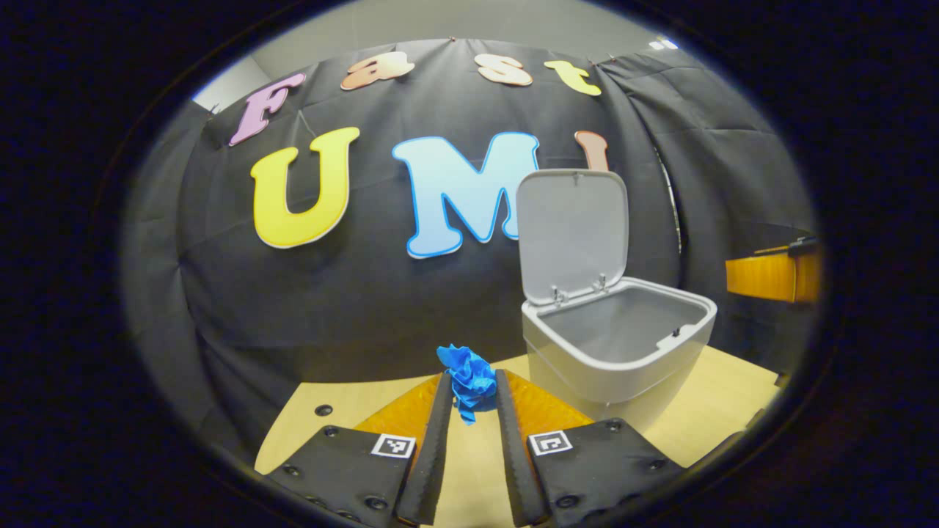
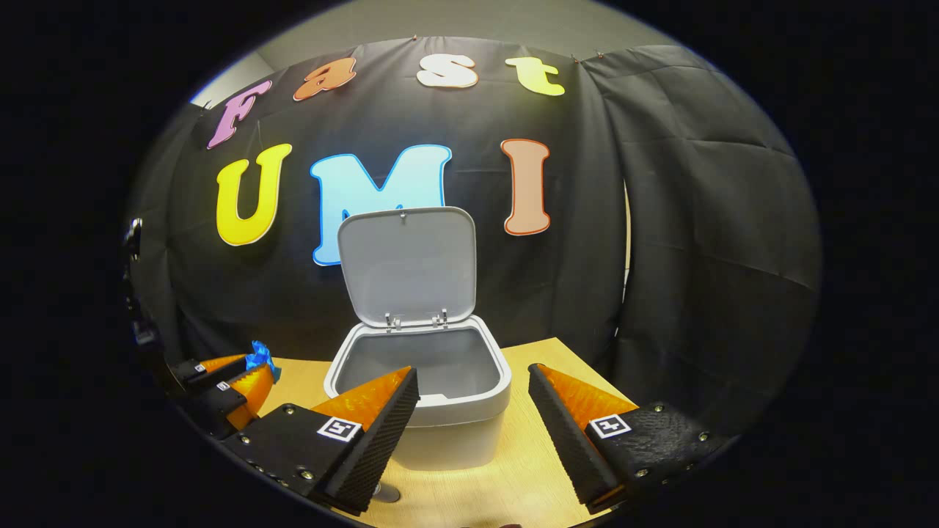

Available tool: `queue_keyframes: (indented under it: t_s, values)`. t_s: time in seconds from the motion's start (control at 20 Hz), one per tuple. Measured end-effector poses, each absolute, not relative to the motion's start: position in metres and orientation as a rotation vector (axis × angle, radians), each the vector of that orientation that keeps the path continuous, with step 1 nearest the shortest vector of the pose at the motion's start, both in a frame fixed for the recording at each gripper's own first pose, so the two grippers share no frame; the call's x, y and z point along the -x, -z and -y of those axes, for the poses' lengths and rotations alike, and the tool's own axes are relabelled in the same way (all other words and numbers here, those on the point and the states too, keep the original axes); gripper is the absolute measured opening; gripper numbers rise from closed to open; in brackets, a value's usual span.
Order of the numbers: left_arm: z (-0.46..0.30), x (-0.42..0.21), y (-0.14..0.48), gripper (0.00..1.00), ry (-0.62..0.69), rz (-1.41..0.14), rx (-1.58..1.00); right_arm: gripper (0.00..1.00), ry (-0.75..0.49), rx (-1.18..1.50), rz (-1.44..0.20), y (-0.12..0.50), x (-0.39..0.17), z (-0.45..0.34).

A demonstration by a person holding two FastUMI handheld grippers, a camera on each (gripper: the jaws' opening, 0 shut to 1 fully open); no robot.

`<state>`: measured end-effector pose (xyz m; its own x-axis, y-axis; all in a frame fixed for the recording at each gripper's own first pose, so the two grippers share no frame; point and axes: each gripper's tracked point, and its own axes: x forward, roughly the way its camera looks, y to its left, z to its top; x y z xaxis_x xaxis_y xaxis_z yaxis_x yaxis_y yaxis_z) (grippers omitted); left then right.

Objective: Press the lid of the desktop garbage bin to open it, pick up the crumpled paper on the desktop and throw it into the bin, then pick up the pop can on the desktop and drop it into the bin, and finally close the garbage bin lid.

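A crumpled blue paper [image 1: 468, 380] is pinched between the fingertips of my left gripper [image 1: 473, 385], held above the wooden desktop [image 1: 719, 411]. The white bin [image 1: 620, 352] stands to its right with the lid [image 1: 574, 235] swung upright; its grey inside looks bare. In the right gripper view the bin [image 2: 422, 389] sits straight ahead, lid [image 2: 408, 265] up. My right gripper [image 2: 473, 389] is open, fingers spread either side of the bin's front, with nothing between them. Far left in that view are the left gripper [image 2: 235, 378] and the blue paper [image 2: 262, 358].
The black cloth wall closes off the back and sides. Part of the right gripper [image 1: 770, 275] shows at the right edge of the left gripper view. A small round metal part [image 2: 385, 493] lies on the desktop [image 2: 528, 469] under my right gripper's left finger.
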<state>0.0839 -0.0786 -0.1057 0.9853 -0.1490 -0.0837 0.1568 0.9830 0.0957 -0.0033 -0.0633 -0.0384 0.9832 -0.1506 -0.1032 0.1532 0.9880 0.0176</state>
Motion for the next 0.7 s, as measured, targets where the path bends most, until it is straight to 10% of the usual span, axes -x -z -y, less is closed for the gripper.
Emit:
queue_keyframes:
  t_s: [0.7]
  values:
    - [0.175, -0.098, 0.063, 0.44, 0.326, -0.011, -0.108, 0.97, 0.250, -0.051, -0.113, 0.049, 0.027, 0.112]
